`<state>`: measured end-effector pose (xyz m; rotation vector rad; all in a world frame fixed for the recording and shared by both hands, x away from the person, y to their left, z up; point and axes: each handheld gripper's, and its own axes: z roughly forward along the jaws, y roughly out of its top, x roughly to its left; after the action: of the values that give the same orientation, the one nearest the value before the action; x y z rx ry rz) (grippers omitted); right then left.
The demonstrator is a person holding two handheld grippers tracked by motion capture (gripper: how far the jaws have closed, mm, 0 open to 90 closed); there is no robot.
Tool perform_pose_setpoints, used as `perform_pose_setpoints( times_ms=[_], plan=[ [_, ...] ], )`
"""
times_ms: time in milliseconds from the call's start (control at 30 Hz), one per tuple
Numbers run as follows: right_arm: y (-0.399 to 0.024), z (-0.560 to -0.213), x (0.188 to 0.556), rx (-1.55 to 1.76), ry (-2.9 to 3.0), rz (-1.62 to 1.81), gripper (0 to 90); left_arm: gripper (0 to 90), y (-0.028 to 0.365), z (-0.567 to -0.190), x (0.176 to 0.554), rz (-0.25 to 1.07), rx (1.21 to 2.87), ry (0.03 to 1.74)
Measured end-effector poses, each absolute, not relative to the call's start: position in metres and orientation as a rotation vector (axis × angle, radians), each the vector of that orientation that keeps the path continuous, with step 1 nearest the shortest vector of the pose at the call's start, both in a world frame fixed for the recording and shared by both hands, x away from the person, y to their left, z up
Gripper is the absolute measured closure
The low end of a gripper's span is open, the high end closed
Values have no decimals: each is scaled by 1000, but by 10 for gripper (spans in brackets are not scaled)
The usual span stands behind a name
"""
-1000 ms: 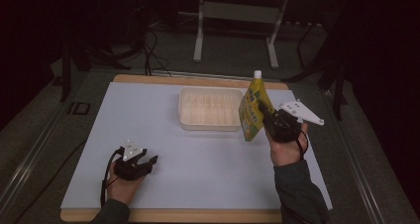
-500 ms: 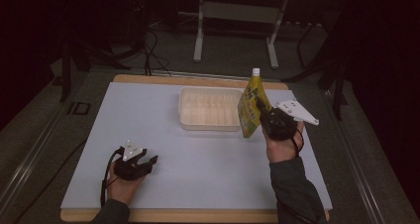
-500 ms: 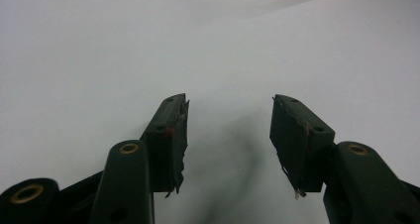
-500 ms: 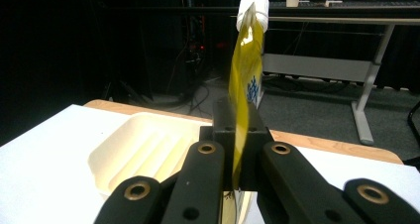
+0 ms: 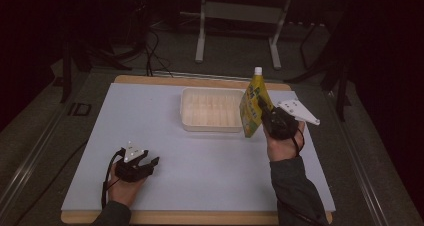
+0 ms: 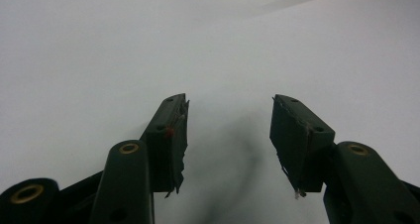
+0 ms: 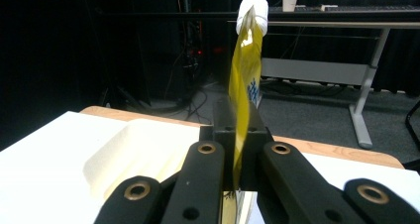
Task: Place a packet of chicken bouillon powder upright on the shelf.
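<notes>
1. The right gripper [image 5: 267, 117] has its jaws clamped flat on a yellow pouch [image 5: 251, 111], pinching the thin film about midway up one edge. In the right gripper view the pouch [image 7: 243, 90] rises edge-on from between the jaws, with its white cap [image 7: 252, 12] at the top.
2. The left gripper [image 5: 142, 162] rests low over the tabletop near the front left, its jaws apart with nothing between them. The left gripper view shows bare white surface between the two pads.
3. The pouch is held upright, slightly tilted, just beside the right end of a shallow cream tray [image 5: 212, 109] that sits toward the far middle of the tabletop. I cannot tell whether its bottom edge touches the surface.
4. Handling, as a judgement: the pouch looks soft and flexible, probably light to moderate if filled, with slick film that could slip or fold under a narrow pinch. The stiffer seam at the edge or the neck just under the cap looks like the surest hold; the belly would likely bulge and sag.
5. The tabletop [image 5: 200, 171] is a smooth, pale mat over a wooden board whose edge shows at front and back.
6. Beyond it the room is dark: a grey floor, trailing cables, and the legs of a desk frame [image 5: 239, 16] at the back.
</notes>
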<state>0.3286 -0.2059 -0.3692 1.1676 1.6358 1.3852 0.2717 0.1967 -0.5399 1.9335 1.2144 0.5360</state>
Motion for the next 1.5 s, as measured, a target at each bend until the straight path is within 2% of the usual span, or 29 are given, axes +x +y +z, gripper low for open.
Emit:
perform_pose_setpoints(
  times_ms=[1167,1500],
  plan=[
    [-193,-377,361,1185,1539,1416,900,485,197,-540,272,533,1931,1212],
    [-186,-390,374,1175,1513,1403,900,484,197,-540,271,533,1925,1211]
  ],
)
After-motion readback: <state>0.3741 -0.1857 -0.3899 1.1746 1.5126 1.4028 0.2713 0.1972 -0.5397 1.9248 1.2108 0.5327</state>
